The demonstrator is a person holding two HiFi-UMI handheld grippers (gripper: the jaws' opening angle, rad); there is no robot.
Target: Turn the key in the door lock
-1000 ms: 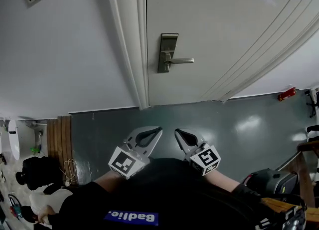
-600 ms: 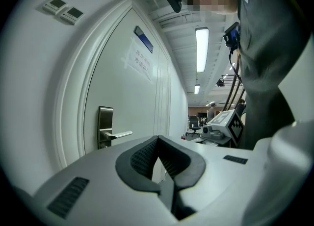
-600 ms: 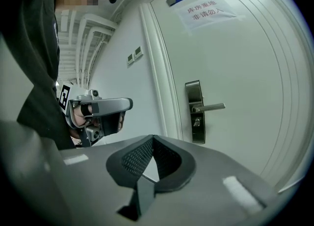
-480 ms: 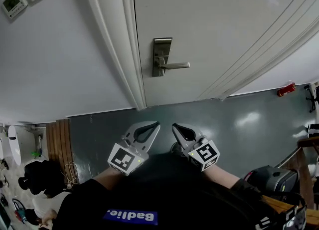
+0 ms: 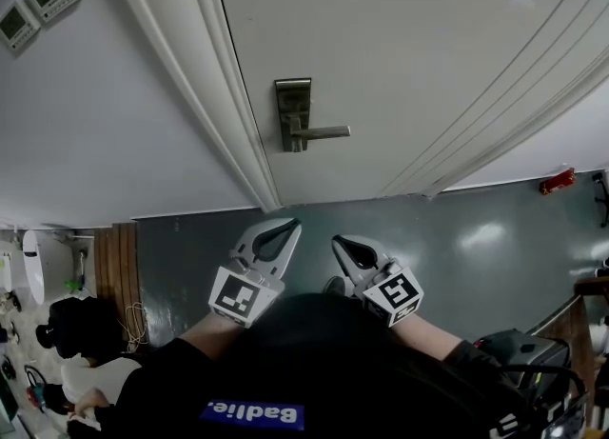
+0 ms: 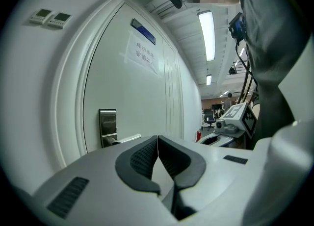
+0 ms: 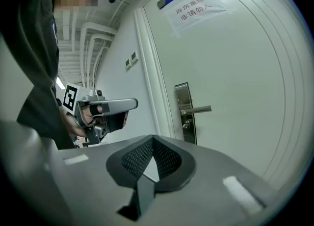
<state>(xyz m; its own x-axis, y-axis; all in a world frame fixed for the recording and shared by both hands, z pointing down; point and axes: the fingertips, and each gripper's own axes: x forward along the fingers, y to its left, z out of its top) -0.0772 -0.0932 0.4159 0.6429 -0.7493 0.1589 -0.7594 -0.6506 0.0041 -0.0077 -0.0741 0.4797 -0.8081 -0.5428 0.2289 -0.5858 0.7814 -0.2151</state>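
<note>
White paint covers the door (image 5: 409, 66), which fills the upper right of the head view, with a paper notice (image 7: 194, 12) stuck high on it. To its left runs a pale wall (image 5: 105, 132) carrying two small control panels (image 5: 33, 4), and below both lies a grey-green glossy floor (image 5: 447, 228). A moulded white frame (image 5: 224, 94) slants between wall and door. At the bottom of the head view is the person's dark top (image 5: 314, 370), with both arms reaching forward from it. The left gripper (image 5: 291, 226) and the right gripper (image 5: 339, 240) hang side by side above the floor, near each other but not touching, both pointed toward the door and well apart from it. Each one's own view shows its dark ribbed pads pressed together at the tips with nothing between them, so both are closed and empty. The task's thing sits near the door's left edge, just beside the frame: an upright steel lock plate (image 5: 293, 109) with a lever handle (image 5: 325, 131) lying level and pointing away from the frame. In the right gripper view a small metal piece (image 7: 185, 123) sticks out of the plate just under the handle; it looks like a key, though it is too small to be sure.
</note>
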